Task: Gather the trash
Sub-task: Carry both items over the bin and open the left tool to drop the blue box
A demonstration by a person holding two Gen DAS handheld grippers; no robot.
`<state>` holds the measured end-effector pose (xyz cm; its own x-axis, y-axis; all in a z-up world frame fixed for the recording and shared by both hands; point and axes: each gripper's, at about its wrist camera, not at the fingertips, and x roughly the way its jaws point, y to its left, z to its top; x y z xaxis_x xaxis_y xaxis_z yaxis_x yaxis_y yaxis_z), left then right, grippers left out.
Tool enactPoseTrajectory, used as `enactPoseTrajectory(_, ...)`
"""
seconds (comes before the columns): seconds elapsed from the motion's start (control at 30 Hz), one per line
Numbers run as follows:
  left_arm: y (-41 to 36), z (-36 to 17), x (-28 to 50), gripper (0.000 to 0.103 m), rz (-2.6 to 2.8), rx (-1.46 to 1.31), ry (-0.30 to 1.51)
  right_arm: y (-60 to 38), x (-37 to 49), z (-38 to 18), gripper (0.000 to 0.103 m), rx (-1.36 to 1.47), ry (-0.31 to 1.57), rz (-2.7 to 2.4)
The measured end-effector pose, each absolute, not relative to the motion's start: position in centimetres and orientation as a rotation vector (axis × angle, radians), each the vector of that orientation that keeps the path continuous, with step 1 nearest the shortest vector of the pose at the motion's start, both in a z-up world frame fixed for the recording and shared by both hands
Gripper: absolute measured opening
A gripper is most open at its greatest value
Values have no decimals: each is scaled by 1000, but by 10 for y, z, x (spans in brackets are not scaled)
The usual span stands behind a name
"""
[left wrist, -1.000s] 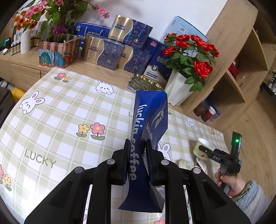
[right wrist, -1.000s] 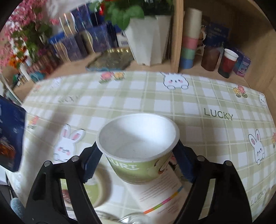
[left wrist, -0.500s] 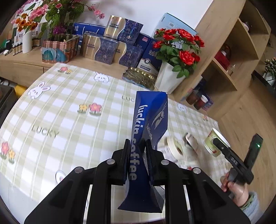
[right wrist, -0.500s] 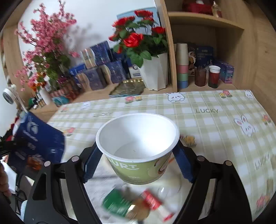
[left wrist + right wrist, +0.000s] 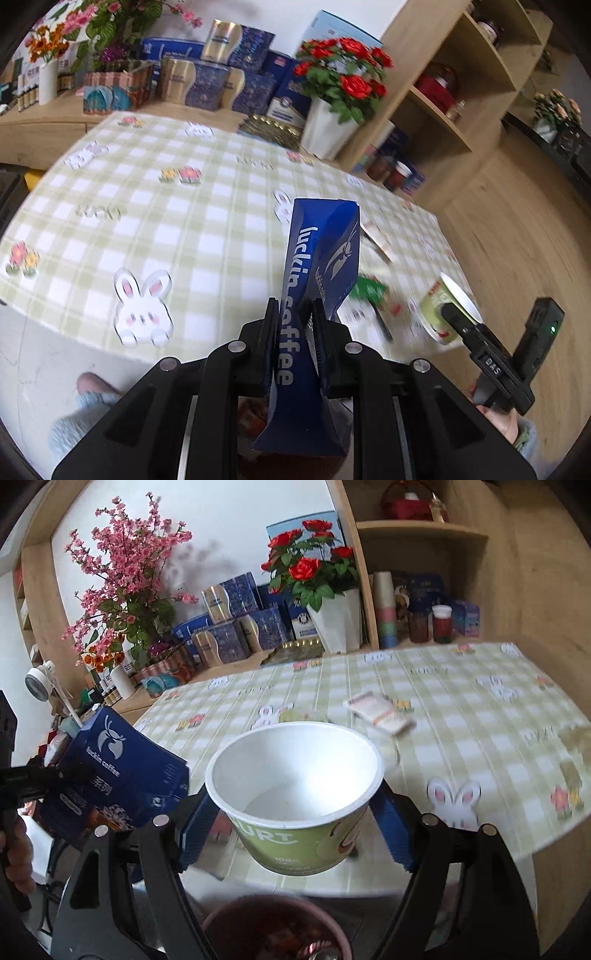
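Green-and-white paper yogurt cup [image 5: 295, 797], empty, upright, clamped in right gripper [image 5: 291, 812] over pink round bin [image 5: 277, 926], near table edge. Blue paper coffee bag [image 5: 317, 295] pinched by left gripper [image 5: 295, 336], left of cup. Wrappers [image 5: 380, 710] on checked tablecloth [image 5: 461, 701] farther back.

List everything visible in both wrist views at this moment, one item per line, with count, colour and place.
coffee bag: 1, dark blue, clamped in left gripper, off the table edge
yogurt cup: 1, green outside, white inside, empty, clamped in right gripper
bin: 1, pinkish rim, below the cup
paper packet: 1, white, on the table
green wrapper: 1, blurred, near table edge
table: 1, green-checked cloth with rabbits
rose pot: 1, white, red roses, behind the table
gift boxes: several, blue and gold, on sideboard
pink blossom: 1 spray, on sideboard
left gripper: black, shut
right gripper: black, blue pads, shut
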<state>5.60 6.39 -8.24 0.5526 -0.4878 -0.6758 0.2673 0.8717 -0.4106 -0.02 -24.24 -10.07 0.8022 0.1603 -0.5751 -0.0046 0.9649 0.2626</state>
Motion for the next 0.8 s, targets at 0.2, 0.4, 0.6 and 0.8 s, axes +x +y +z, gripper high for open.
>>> enactPoseTrajectory(0.2, 60, -105, 16, 18, -514, -265, 917, -243, -30, -112, 78, 279, 684, 67)
enactPoseTrajectory(0.4, 49, -133, -10, 18, -539, -192, 978, -240, -43, -112, 78, 278, 679, 80)
enactPoseTrajectory(0.6, 36, -148, -24, 18, -572, -64, 1004, -238, -40, -110, 78, 294, 675, 103)
enactPoseTrajectory(0.8, 25, -168, -15, 18, -539, 5, 1066, -238, -39, -109, 78, 277, 666, 102)
